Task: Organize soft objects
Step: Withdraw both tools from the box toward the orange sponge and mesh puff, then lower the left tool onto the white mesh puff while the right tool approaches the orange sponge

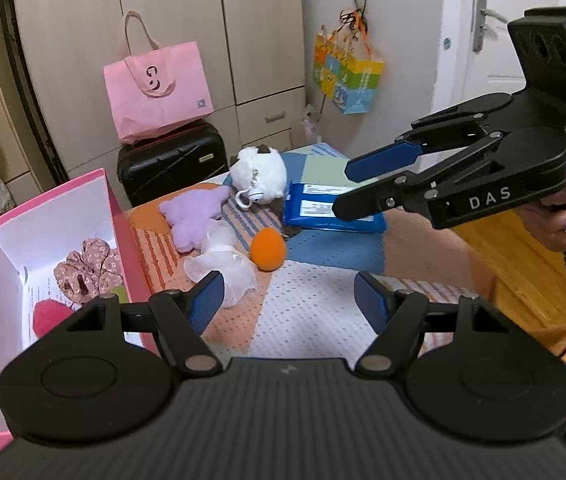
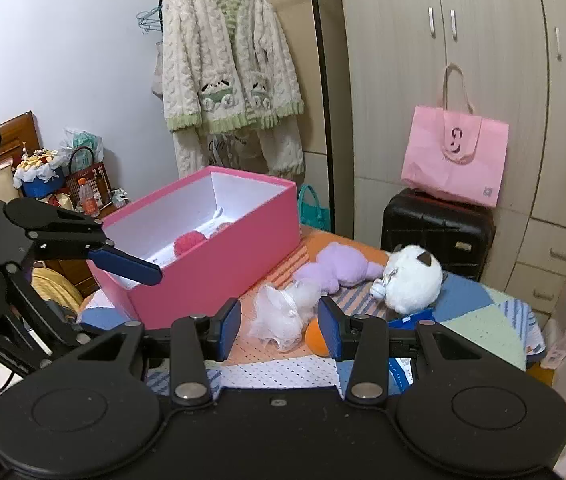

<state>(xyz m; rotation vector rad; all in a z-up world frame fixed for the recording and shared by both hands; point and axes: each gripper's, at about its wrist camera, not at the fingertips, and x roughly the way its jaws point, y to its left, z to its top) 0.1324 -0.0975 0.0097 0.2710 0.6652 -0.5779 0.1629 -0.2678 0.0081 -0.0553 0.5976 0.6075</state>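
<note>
A pink box (image 1: 121, 220) stands open at the left of the patchwork table; it also shows in the right wrist view (image 2: 219, 264). Inside lie a floral fabric piece (image 1: 89, 270) and a red fuzzy ball (image 1: 49, 316). On the cloth lie a white mesh puff (image 1: 223, 264), an orange ball (image 1: 268, 249), a purple plush (image 1: 195, 216) and a white plush (image 1: 261, 174). My left gripper (image 1: 289, 300) is open and empty above the cloth. My right gripper (image 2: 279, 330) is open and empty, hovering over the mesh puff (image 2: 283, 316) and orange ball (image 2: 315, 338).
A blue wipes pack (image 1: 335, 208) lies behind the orange ball. A black suitcase (image 1: 171, 164) with a pink bag (image 1: 159, 92) stands behind the table, in front of wardrobes. A robe (image 2: 231, 76) hangs on the wall.
</note>
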